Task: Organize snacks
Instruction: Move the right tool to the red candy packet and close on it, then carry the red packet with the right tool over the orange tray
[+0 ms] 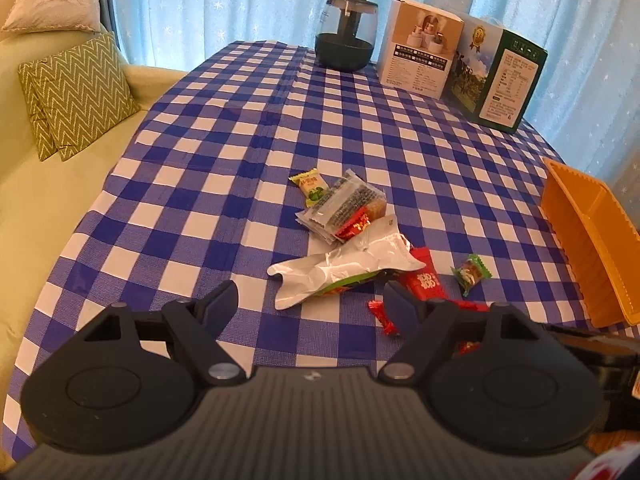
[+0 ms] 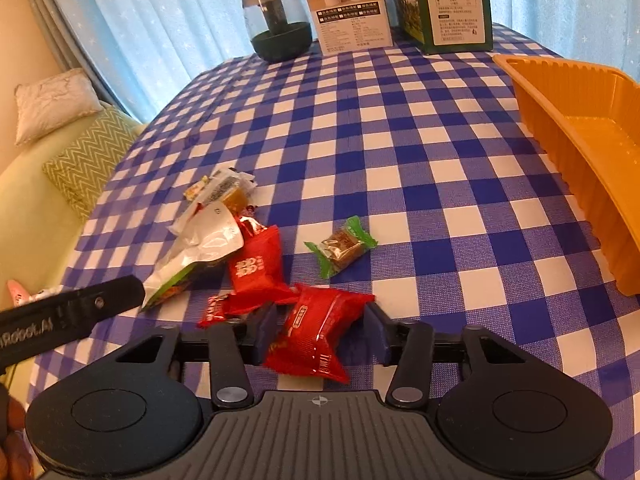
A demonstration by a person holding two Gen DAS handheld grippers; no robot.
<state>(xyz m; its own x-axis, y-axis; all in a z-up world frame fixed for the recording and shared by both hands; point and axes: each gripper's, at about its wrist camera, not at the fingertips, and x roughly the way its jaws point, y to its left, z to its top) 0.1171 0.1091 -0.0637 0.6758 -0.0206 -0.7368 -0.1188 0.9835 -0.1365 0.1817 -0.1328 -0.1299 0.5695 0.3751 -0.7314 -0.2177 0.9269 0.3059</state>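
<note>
Currently our right hand-held gripper (image 2: 320, 330) is wide open, jaws either side of a red packet (image 2: 316, 334) on the checked surface (image 2: 400, 152), not yet closed on it. Our left hand-held gripper (image 1: 310, 300) is open and holds nothing, just short of the silver pouch (image 1: 344, 268). Crowding the packet: red sachet (image 2: 256, 264), small red candy (image 2: 214, 310). Green candy (image 2: 342, 246) lies apart. Orange tray (image 2: 576, 160) sits right; jar (image 2: 278, 20) and two boxes (image 2: 348, 8) at the far edge.

The orange tray (image 1: 592, 240) is cut off at the right edge.
</note>
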